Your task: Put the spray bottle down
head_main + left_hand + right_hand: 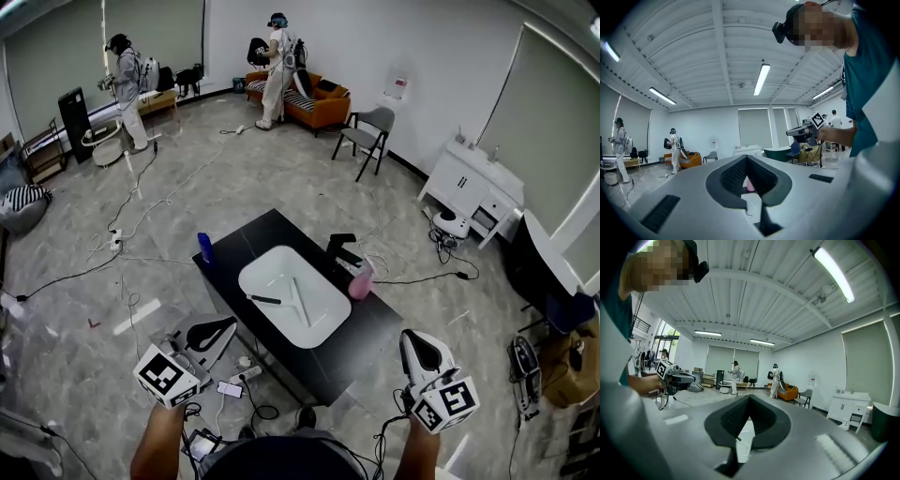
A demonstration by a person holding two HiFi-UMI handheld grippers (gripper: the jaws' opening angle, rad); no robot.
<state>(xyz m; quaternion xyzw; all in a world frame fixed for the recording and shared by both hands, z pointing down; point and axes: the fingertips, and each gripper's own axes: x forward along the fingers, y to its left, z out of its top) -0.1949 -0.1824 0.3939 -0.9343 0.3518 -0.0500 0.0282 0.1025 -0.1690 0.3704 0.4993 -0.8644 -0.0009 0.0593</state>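
The pink spray bottle [361, 281] stands upright on the black table [375, 342], at the right rim of the white basin [295, 295] beside a black tap [342, 248]. Both grippers are held back near the person, off the table's near side. My left gripper [220, 330] is shut and holds nothing; along its jaws [747, 159] the pink bottle [750, 184] shows far off. My right gripper [419, 342] is shut and empty too; the right gripper view [749, 398] looks over the basin [746, 432].
A blue bottle [204, 247] stands on the table's far left corner, and a dark tool [264, 299] lies in the basin. Cables and a power strip [246, 373] litter the floor near the table. A grey chair [367, 136], an orange sofa [314, 101] and two people stand farther back.
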